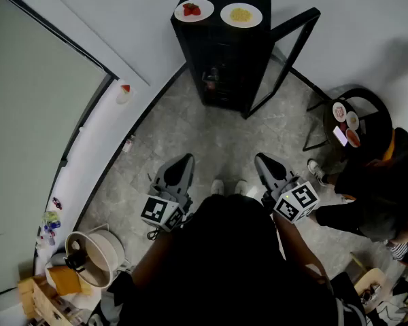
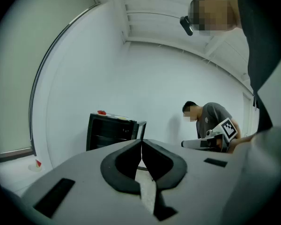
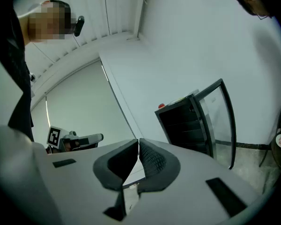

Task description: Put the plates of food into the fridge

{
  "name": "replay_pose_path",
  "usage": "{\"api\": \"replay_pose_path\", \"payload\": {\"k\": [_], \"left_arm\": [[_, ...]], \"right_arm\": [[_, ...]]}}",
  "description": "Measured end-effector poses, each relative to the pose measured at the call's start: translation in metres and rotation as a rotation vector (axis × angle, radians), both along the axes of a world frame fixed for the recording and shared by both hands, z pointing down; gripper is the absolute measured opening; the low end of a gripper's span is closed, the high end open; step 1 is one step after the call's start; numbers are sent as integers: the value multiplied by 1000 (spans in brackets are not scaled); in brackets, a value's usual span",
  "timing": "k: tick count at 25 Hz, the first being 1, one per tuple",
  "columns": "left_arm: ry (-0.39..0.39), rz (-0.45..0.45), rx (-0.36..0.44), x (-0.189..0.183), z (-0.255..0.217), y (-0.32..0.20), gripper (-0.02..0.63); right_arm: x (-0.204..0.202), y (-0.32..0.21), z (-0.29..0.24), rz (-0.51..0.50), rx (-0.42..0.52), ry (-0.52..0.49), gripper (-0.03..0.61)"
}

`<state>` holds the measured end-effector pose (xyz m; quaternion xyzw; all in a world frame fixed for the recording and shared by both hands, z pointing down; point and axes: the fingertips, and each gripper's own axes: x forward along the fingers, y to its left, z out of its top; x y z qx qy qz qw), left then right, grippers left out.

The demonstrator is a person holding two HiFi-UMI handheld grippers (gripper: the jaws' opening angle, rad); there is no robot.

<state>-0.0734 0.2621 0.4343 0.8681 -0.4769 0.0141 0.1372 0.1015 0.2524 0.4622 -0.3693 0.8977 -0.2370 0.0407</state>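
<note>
Fridge [image 1: 224, 43]: black, stands upright with its long axis vertical. Its open front faces the person. The glass door [image 1: 292, 53] is swung wide out on the right side, with dark shelves showing inside.

2 plates of food sit side by side on the fridge top, not inside it. The red-food plate [image 1: 194, 10] is on the left and the yellow-food plate [image 1: 241, 15] on the right, close together but apart.

Left gripper [image 1: 185, 160]: closed, tips touching, nothing between them. It is low over the grey floor [image 1: 211, 141], points at the fridge and is well short of it. Right gripper [image 1: 261, 158]: also closed and empty, roughly parallel to the left. Each of the 2 grippers has 1 cube with black-and-white square markers, and that is the only print visible.

Round dark table [image 1: 374, 104] to the right of the fridge holds a few small dishes. A second person [image 1: 374, 189] is beside it. A pale pot [image 1: 98, 253] stands at lower left.
</note>
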Motion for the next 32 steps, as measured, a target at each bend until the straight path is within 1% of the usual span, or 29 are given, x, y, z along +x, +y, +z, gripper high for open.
{"api": "replay_pose_path", "payload": {"k": [4,10,14,18,22,25,32], "left_arm": [[-12,6,13,6,-2,0,23],[-40,0,-5,19,3,5,23],[-23,-18,7,32,-2,7,23],[-52,-53,9,39,-3,11,23],[-54,-86,12,35,-4,14,23],[-56,-96,18,32,-3,7,23],[-53,-108,26,33,-3,-11,23]], "right_arm": [[6,1,2,-1,-2,5,31],[22,5,6,-8,-17,4,31],[35,5,9,-12,-19,-34,31],[45,1,12,-25,-24,-69,31],[45,2,13,-47,-39,-98,31],[44,-5,15,-55,-51,-110,31],[53,-22,25,-40,-82,-103,31]]}}
